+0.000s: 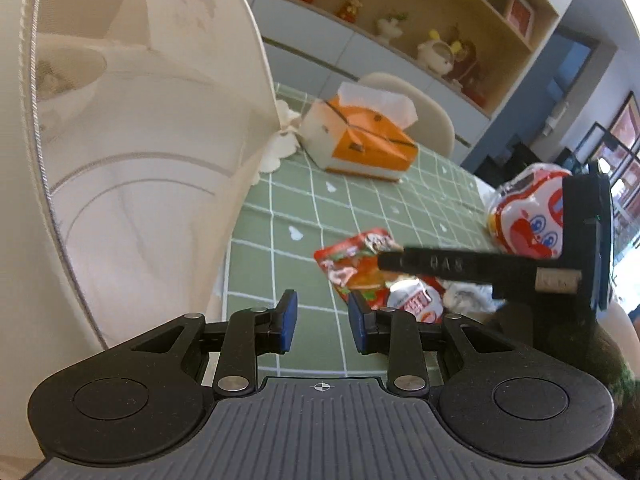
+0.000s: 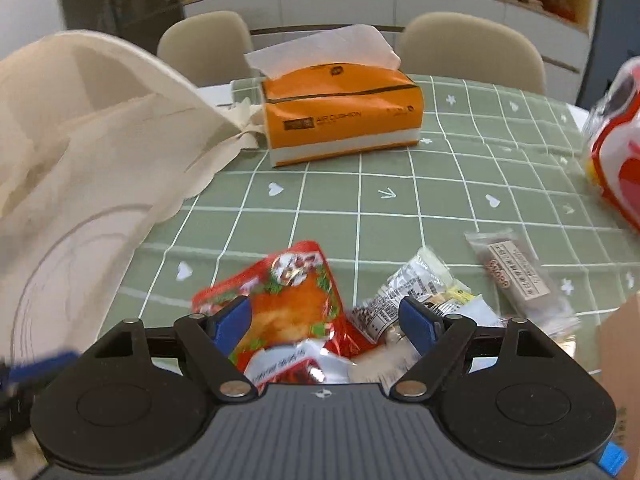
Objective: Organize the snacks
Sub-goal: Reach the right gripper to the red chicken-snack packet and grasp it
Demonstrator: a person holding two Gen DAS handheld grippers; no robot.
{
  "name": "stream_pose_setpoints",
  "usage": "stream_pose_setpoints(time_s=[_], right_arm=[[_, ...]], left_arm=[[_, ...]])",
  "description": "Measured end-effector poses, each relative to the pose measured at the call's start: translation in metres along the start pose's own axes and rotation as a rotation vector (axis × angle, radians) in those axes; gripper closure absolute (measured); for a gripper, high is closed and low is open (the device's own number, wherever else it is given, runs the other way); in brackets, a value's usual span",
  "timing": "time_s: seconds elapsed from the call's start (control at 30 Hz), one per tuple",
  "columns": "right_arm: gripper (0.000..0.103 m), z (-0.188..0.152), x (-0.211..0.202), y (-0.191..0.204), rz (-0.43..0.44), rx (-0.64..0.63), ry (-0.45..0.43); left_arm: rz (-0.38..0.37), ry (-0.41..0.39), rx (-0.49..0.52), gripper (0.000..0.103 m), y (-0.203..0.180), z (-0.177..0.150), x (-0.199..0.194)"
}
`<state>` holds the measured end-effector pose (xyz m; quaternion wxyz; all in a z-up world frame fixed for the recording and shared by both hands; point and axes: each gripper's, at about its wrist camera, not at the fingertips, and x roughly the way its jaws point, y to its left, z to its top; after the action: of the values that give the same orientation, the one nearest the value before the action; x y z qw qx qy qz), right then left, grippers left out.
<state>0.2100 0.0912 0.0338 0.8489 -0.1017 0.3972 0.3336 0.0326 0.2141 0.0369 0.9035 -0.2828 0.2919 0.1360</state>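
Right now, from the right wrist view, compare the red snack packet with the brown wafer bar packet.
The red snack packet is bright, opaque and crinkled; the brown wafer bar packet is clear-wrapped, slim and flat. The red one sits between the right gripper's open jaws, overlapping other packets; the brown one lies off to the right, outside them. Both rest on the green checked tablecloth, ungripped.

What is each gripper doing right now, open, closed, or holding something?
Left gripper: open, jaws apart, holding nothing.
Right gripper: open, jaws straddling the red foil snack packet, not closed on it.
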Motion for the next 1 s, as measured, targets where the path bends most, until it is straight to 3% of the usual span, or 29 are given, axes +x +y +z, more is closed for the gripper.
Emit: stream_pose_setpoints(time_s=[0.03, 0.1, 0.2, 0.33, 0.43, 0.67, 0.77, 0.83, 0.9, 0.93, 0.97, 1.0], right_arm=[[0.032, -0.002, 0.000, -0.001, -0.004, -0.011, 0.002], [0.060, -0.008, -0.010, -0.002, 0.018, -0.034, 0.011], [0.070, -0.022, -0.031, -0.001, 0.056, -0.044, 0.032], [0.077, -0.052, -0.059, 0.001, 0.076, -0.067, 0.051], [0.093, -0.078, -0.078, -0.002, 0.098, -0.063, 0.069], [0.094, -0.124, -0.105, -0.014, 0.110, -0.020, 0.077], [0.094, -0.126, -0.117, -0.017, 0.109, -0.013, 0.029], [0.092, -0.122, -0.124, -0.017, 0.101, -0.010, -0.021], [0.069, -0.114, -0.123, -0.014, 0.107, -0.015, -0.053], [0.040, -0.110, -0.120, -0.011, 0.109, -0.007, -0.069], [0.023, -0.106, -0.116, -0.009, 0.109, 0.013, -0.091], [0.022, -0.103, -0.112, -0.006, 0.110, 0.043, -0.111]], left_arm=[[-0.001, 0.006, 0.001, 0.072, 0.001, 0.000, 0.002], [-0.005, 0.015, -0.005, 0.072, 0.002, -0.001, 0.004], [-0.029, 0.027, -0.007, 0.072, 0.003, -0.002, 0.007], [-0.074, 0.052, 0.026, 0.071, -0.004, -0.006, 0.011], [-0.117, 0.099, 0.066, 0.071, -0.013, -0.012, 0.017], [-0.243, 0.235, 0.130, 0.072, -0.034, -0.033, 0.029], [-0.240, 0.188, 0.076, 0.072, -0.028, -0.029, 0.023], [-0.164, 0.111, 0.041, 0.072, -0.021, -0.021, 0.013], [-0.124, 0.044, 0.013, 0.072, -0.015, -0.013, 0.004], [-0.116, 0.021, 0.011, 0.072, -0.013, -0.009, 0.000], [-0.115, 0.006, 0.018, 0.072, -0.013, -0.004, -0.005], [-0.120, -0.010, 0.026, 0.072, -0.013, 0.000, -0.010]])
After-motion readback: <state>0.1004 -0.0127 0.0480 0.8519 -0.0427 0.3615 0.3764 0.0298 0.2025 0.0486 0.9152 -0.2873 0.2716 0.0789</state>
